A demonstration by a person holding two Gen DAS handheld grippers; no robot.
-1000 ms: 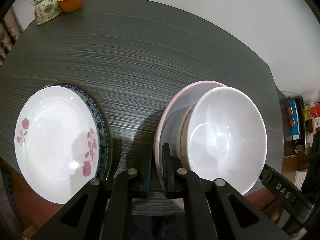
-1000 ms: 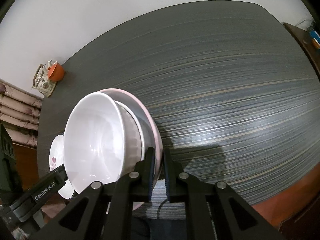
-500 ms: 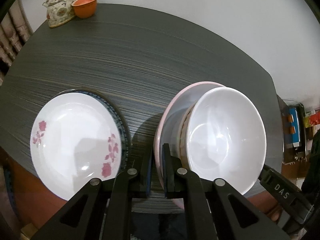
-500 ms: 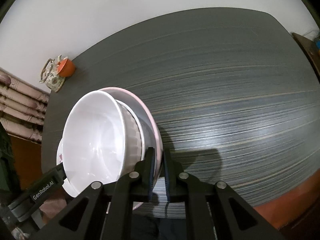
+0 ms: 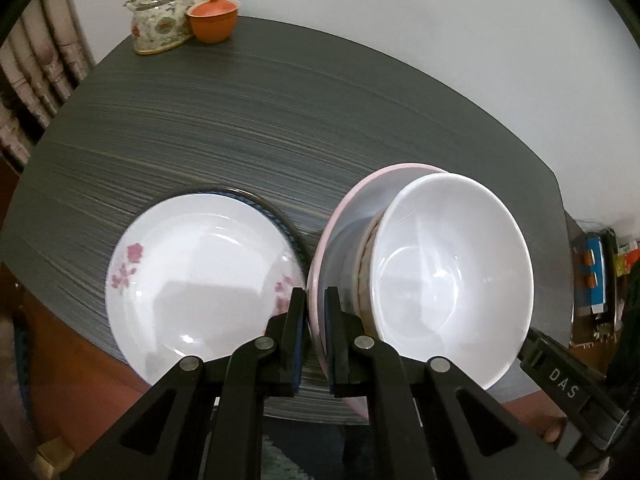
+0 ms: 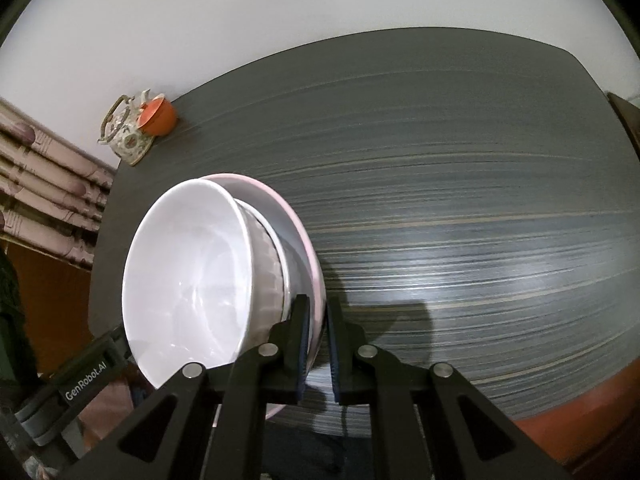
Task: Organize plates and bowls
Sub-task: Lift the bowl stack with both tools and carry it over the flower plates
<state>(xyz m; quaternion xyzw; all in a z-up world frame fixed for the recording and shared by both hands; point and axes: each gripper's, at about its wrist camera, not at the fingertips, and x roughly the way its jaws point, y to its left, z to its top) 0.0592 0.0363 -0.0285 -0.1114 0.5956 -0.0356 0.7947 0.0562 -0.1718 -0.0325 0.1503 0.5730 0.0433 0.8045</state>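
Left wrist view, going left to right: a flowered white plate [image 5: 200,280] sits on top of a blue-rimmed plate [image 5: 276,214] near the front edge of the dark striped surface [image 5: 280,120], so that pair already looks stacked. Just right of it the left gripper [image 5: 316,308] has its jaws clamped tight on the rim of a pink plate [image 5: 340,220], which is off the surface and tilted. Riding on that plate is a white bowl [image 5: 448,272] nested in another bowl [image 5: 366,264] with a patterned side. Way back in the far corner there's a teapot [image 5: 160,12] and an orange cup [image 5: 212,20], well apart from everything else.

Right wrist view shows the same pink plate from the other side: the right gripper [image 6: 318,328] is pinched shut on the opposite rim, so both hands are carrying the whole pile together.

My guess on progress: mostly done. Bowls nested, two plates stacked. What's left looks like setting the pink plate and bowls down, probably onto the plate stack, then letting go.
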